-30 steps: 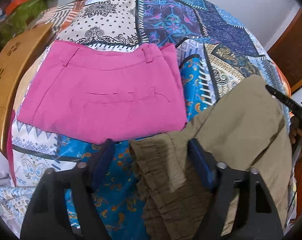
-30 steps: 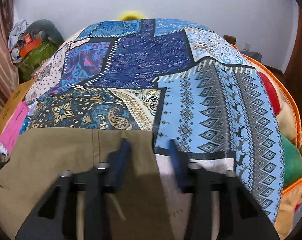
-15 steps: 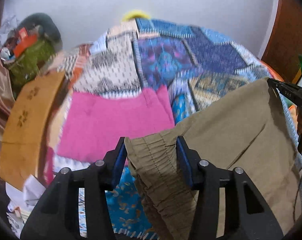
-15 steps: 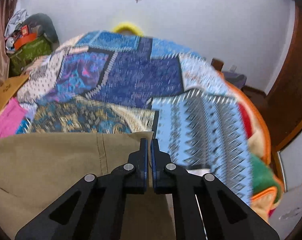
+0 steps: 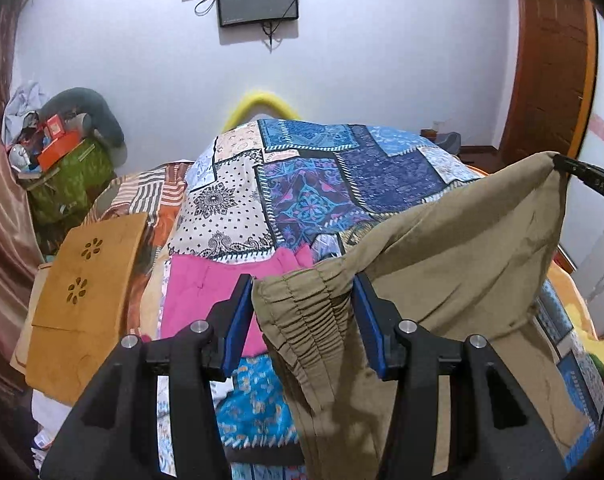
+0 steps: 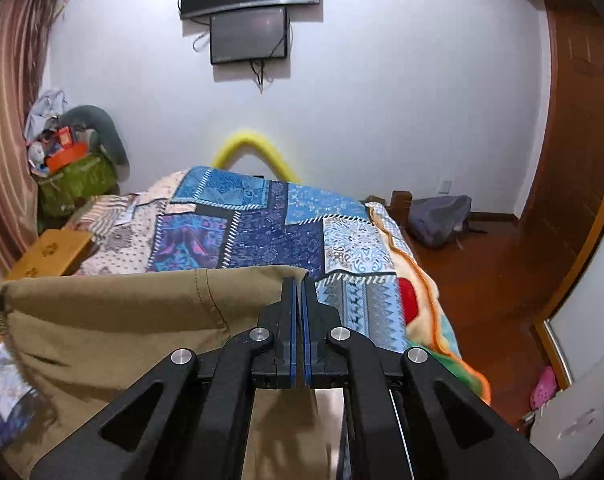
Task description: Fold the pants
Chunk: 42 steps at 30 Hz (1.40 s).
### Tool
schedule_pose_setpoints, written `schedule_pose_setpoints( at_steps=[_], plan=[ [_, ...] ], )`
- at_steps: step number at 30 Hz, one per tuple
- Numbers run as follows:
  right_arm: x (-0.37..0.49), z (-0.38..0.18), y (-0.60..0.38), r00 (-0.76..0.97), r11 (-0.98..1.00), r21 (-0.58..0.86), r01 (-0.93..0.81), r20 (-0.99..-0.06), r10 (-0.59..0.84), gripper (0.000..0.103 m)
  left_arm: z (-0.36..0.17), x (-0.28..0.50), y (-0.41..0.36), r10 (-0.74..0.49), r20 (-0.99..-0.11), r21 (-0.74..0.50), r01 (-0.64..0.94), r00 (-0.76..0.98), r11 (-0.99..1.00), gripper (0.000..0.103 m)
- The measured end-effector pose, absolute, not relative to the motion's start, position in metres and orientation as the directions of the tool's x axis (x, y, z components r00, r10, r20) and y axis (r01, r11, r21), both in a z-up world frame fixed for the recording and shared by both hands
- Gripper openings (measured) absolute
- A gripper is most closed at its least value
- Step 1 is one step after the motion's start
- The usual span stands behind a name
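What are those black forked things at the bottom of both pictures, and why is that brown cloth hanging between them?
Each is a hand-held gripper with a camera looking along its two fingers; a person carries one in each hand. The left hand-held gripper clamps the gathered elastic waistband of the khaki pants. The right hand-held gripper is shut on another edge, so the pants hang stretched above the patchwork bedspread. Folded pink pants lie on the bed.

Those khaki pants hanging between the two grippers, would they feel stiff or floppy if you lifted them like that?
Probably floppy: the khaki pants sag in a curve between the left gripper and the right gripper. Likely light, since a thin pinch at one corner seems to hold them. The gathered waistband bunches thickly, so it probably slips less.
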State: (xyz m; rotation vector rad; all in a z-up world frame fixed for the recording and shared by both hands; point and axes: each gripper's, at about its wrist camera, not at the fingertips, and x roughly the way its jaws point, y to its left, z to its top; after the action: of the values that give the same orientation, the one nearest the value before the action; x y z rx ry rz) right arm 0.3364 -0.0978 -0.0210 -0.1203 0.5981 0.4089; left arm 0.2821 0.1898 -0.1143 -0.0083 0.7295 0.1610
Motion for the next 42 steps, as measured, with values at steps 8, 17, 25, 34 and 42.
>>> schedule_pose_setpoints(
  at_steps=[8, 17, 25, 34, 42],
  plan=[
    [0.264, -0.018, -0.136, 0.739, 0.903, 0.064, -0.424, -0.552, 0.386, 0.001, -0.117, 0.219, 0.172, 0.102, -0.671, 0.044, -0.097, 0.734, 0.994, 0.05],
    [0.195, -0.054, -0.162, 0.663, 0.887, 0.104, -0.449, -0.627, 0.409, 0.002, -0.156, 0.155, 0.159, 0.056, -0.737, 0.021, -0.06, 0.673, 0.998, 0.05],
    [0.151, -0.107, -0.179, 0.571, 0.889, 0.134, -0.438, -0.723, 0.39, 0.002, -0.21, 0.119, 0.151, 0.017, -0.812, -0.049, -0.097, 0.584, 0.994, 0.05],
    [0.106, -0.13, -0.191, 0.55, 0.903, 0.114, -0.413, -0.759, 0.348, 0.005, -0.208, 0.095, 0.159, 0.028, -0.818, -0.068, -0.144, 0.575, 0.987, 0.05],
    [0.094, -0.106, -0.183, 0.569, 0.88, 0.115, -0.46, -0.723, 0.392, 0.025, -0.167, 0.093, 0.146, 0.056, -0.769, -0.021, -0.113, 0.637, 0.993, 0.052]
  ],
)
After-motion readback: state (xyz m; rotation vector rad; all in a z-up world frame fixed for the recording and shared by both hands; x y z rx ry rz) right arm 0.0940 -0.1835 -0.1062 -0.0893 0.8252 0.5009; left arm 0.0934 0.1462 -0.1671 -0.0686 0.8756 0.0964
